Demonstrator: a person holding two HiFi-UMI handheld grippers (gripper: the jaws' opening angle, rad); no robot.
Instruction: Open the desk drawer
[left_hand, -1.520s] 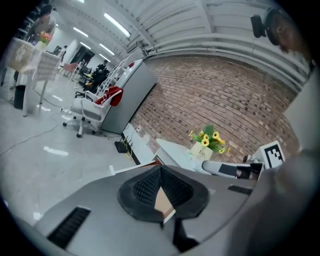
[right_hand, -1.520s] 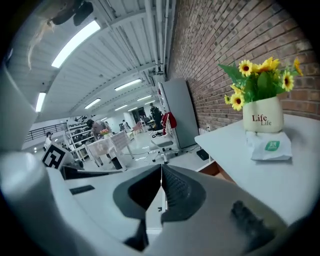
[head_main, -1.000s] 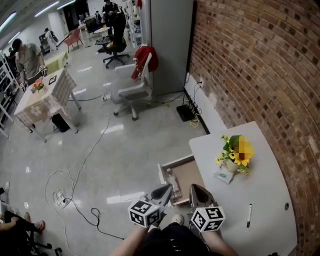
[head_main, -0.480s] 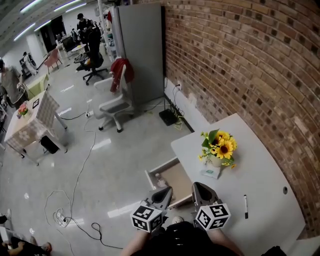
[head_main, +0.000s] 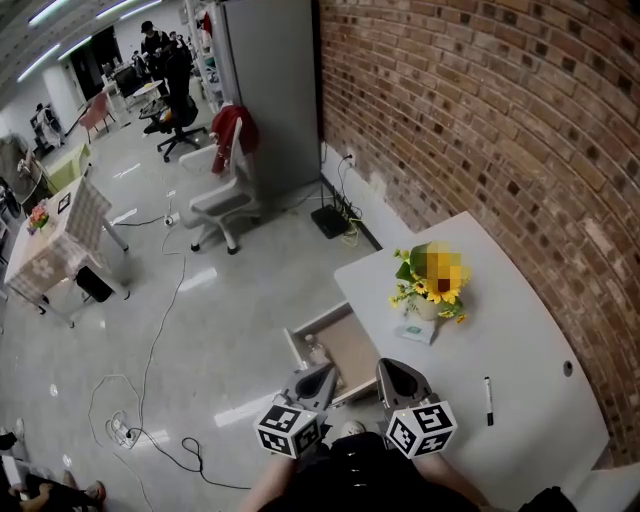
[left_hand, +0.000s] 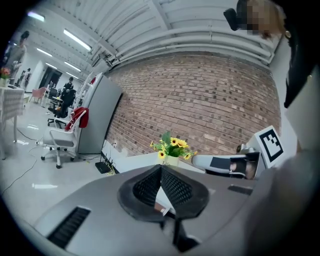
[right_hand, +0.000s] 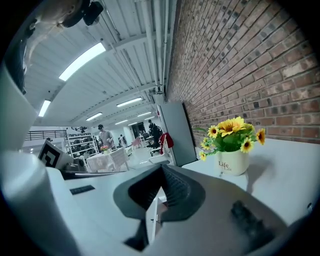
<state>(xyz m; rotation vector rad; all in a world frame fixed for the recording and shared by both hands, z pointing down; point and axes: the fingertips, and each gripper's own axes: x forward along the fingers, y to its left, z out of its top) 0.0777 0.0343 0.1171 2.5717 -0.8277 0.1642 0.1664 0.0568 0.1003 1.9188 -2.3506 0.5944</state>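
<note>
The desk drawer (head_main: 345, 345) stands pulled out of the left side of the white desk (head_main: 520, 340), with a clear bottle (head_main: 318, 353) lying inside. My left gripper (head_main: 322, 378) hovers at the drawer's near end, jaws shut and empty. My right gripper (head_main: 392, 372) sits beside it over the desk's near corner, jaws also shut with nothing held. In the left gripper view the closed pads (left_hand: 172, 187) point toward the sunflower pot (left_hand: 171, 159). In the right gripper view the closed pads (right_hand: 175, 192) point past the same pot (right_hand: 232, 161).
A sunflower pot (head_main: 425, 305) and a black pen (head_main: 488, 400) are on the desk. A brick wall (head_main: 480, 120) runs behind it. A white office chair with a red jacket (head_main: 228, 180), floor cables (head_main: 150, 350) and a cloth-covered table (head_main: 55, 245) stand to the left.
The head view has swung, so desk and drawer sit further left and more desktop shows. Both grippers stay shut, side by side at the drawer's near end.
</note>
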